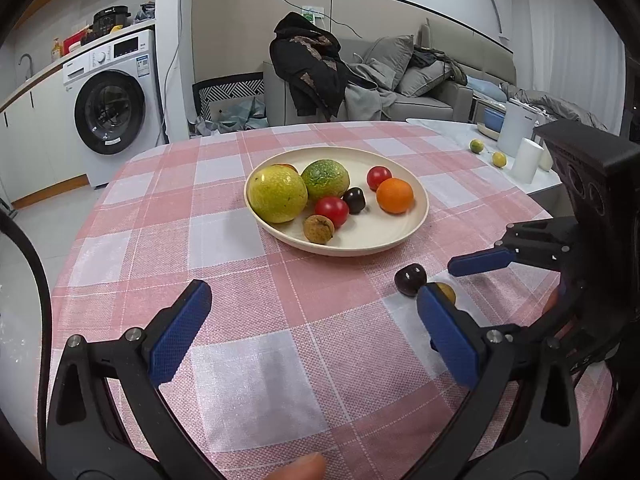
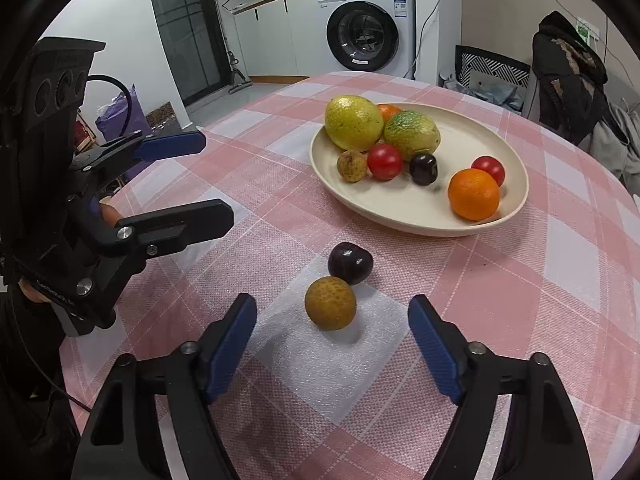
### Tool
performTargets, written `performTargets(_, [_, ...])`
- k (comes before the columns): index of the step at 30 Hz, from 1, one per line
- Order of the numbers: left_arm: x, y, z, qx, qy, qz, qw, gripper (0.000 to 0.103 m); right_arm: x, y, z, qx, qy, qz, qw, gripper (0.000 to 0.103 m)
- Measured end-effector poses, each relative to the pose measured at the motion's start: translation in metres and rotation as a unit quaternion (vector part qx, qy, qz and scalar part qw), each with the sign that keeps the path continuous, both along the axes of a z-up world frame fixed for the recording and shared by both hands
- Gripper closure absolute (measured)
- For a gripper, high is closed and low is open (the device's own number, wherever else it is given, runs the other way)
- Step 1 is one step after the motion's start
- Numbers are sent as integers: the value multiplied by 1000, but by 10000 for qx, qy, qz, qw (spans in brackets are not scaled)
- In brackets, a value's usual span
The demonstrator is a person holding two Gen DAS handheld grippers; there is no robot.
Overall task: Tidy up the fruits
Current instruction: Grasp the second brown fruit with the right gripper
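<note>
A cream plate [image 1: 404,236] [image 2: 404,216] on the pink checked tablecloth holds a yellow-green fruit [image 1: 277,194], a green fruit [image 1: 325,179], two red tomatoes, a dark cherry, an orange [image 1: 394,195] and a brown longan [image 1: 318,229]. A dark cherry [image 2: 350,263] [image 1: 410,279] and a brown longan [image 2: 330,303] lie loose on the cloth. My right gripper [image 2: 332,320] is open, its fingers either side of the loose longan, not touching. My left gripper [image 1: 312,300] is open and empty above the cloth; it also shows in the right wrist view [image 2: 212,176].
A white side table [image 1: 452,132] at the right carries two small citrus fruits [image 1: 477,146], a white jug and cups. A sofa with clothes and a washing machine [image 1: 112,112] stand beyond the table's edge.
</note>
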State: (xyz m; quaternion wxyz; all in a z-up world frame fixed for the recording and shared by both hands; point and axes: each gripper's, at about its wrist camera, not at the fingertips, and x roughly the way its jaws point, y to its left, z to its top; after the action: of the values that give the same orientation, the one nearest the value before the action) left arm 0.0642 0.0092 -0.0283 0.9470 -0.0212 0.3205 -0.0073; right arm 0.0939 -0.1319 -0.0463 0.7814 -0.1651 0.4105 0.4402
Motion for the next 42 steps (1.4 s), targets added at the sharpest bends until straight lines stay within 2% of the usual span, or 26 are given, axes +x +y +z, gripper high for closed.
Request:
performTargets(11, [2,-4,-3,79,94,-43,9999,1,-3,6,-4,-20,-14,171,9999,51])
performTargets(18, [3,-6,-4,114,132,-61,9998,1,-4,9,-8,-199,-170,145,9996,75])
performTargets(22, [4,-6,-5,113,146,-54,9998,1,-4,8,-8,-185,-212,131,9995,76])
performTargets(32, [11,-9,-11,204,329,-26,9992,1,2,-11,10,226,-345,-142,9990,76])
performTargets(39, [20,-20,-15,-14,497,-224,9985,1,8,-22,19,475,-424,-400,9972,76])
performTargets(42, [26,-29,-18,26,610,-292,9977,1,11,-26,23,547,-438,-499,9963,76])
